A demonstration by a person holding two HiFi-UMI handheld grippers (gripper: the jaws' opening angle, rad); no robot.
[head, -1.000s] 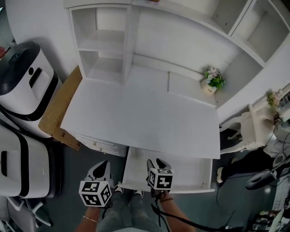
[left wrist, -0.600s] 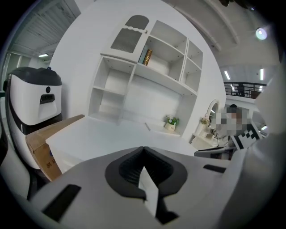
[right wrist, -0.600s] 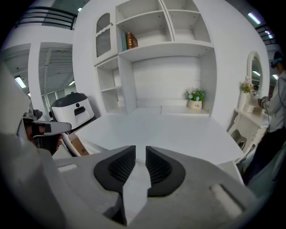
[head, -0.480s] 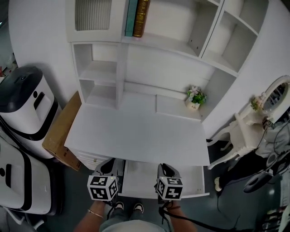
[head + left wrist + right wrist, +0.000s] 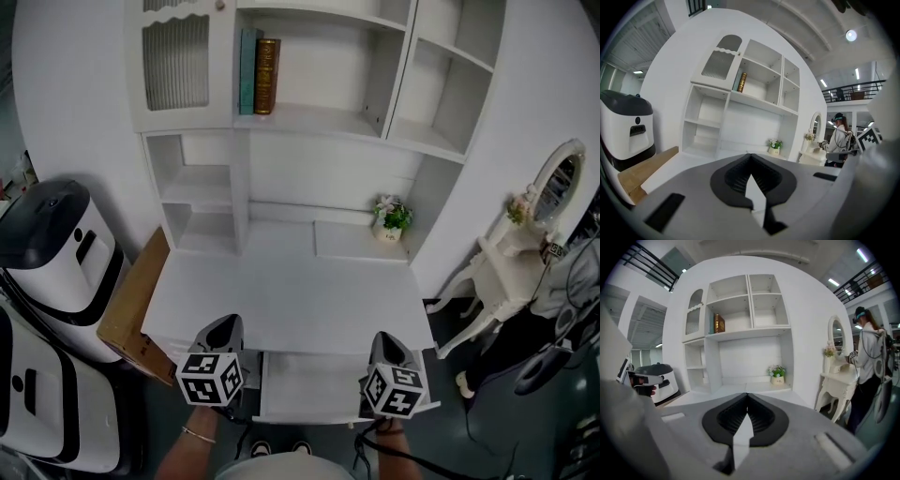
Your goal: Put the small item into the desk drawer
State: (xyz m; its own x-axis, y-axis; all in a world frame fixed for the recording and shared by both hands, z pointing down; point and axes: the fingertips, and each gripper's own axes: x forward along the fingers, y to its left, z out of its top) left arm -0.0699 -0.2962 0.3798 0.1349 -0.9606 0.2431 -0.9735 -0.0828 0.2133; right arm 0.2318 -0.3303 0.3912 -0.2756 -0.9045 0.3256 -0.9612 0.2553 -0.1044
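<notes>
An open white drawer (image 5: pixel 309 386) sticks out under the white desk (image 5: pixel 281 291) and shows a bare white bottom. A small potted plant (image 5: pixel 391 217) stands at the desk's back right, also seen as the plant (image 5: pixel 775 146) and the plant (image 5: pixel 777 373) in the gripper views. My left gripper (image 5: pixel 225 324) hovers at the drawer's left front corner, shut and empty. My right gripper (image 5: pixel 385 339) hangs over the drawer's right end, shut with nothing between its jaws. Both point at the hutch, the left gripper (image 5: pixel 750 157) and the right gripper (image 5: pixel 747 395) with jaw tips touching.
Two books (image 5: pixel 258 73) stand on an upper hutch shelf. White machines (image 5: pixel 47 244) and a leaning brown board (image 5: pixel 131 291) fill the left side. A white vanity table with a mirror (image 5: pixel 553 187) stands at the right, with a person (image 5: pixel 867 348) beside it.
The head view has tilted up and shows more of the hutch. My right gripper has moved right from the drawer's left part to its right end, and its jaws have come together.
</notes>
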